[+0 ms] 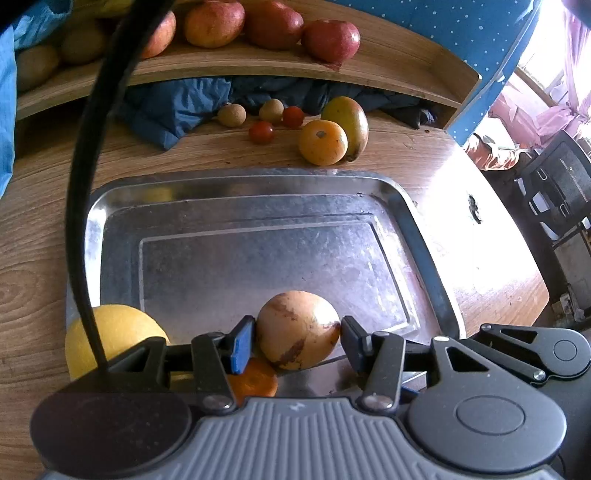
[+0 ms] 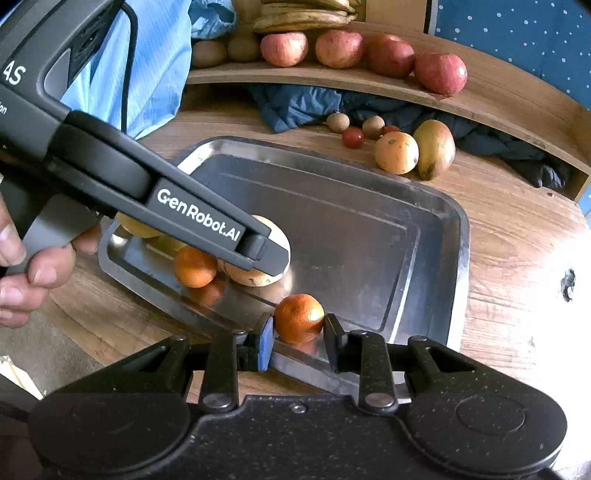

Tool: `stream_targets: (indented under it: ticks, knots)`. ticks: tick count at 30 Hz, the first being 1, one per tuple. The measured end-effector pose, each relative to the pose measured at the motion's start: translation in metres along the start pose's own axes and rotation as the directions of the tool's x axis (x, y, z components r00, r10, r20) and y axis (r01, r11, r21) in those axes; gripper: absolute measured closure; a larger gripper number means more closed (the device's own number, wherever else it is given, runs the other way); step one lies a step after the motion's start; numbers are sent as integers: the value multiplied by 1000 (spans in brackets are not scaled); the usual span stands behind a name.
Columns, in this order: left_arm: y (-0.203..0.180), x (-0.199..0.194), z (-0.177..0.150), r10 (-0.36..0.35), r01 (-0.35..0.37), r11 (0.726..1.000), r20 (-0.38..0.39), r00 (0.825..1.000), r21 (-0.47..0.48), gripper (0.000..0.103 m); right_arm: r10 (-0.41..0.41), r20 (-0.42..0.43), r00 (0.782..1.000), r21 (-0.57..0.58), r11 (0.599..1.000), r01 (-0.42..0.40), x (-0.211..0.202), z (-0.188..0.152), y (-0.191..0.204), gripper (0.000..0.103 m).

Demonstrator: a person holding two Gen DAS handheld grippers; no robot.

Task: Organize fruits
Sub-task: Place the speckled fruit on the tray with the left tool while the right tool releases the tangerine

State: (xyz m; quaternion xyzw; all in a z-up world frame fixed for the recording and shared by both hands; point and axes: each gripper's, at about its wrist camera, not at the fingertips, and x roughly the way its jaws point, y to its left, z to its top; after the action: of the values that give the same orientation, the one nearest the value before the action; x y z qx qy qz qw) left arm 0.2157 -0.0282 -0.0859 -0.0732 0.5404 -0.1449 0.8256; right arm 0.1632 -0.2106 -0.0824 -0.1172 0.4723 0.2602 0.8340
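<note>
Both hands over the metal tray [image 1: 391, 192], mid-delivery as I read it. My left tongs [image 1: 297, 338] are part open around a pale, brown-blotched round fruit [image 1: 297, 334], pads against its sides; my right tongs [image 2: 298, 326] are closed narrow on a small orange [image 2: 298, 317] at the tray's near edge. I can't tell whether either fruit sits on the tray floor or hangs just above it. Next move, I judge: set each down beside the fruit already there, ease the jaws apart without rolling anything, then go for the loose fruit on the surface beyond the tray. The left view alone shows a big yellow fruit [image 1: 118, 332] just left of my left tongs, on the tray's corner. The right view alone shows my left hand [image 2: 26, 273] on its handle, a second orange [image 2: 194, 266] clearly beside the blotched fruit, and bananas [image 2: 303, 16] above the shelf apples [image 2: 284, 48].
</note>
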Motion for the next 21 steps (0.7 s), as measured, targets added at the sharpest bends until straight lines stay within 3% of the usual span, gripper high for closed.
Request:
stream_targets:
  ticks: [16, 21]
  knots:
    - [0, -8, -6, 3, -2, 999, 21, 1000, -33, 47, -8, 7, 1000, 4, 1000, 8, 0, -1, 1, 70]
    - [-3, -17, -8, 4, -3, 999, 40, 999, -38, 43, -8, 20, 1000, 9, 1000, 8, -6, -2, -2, 61]
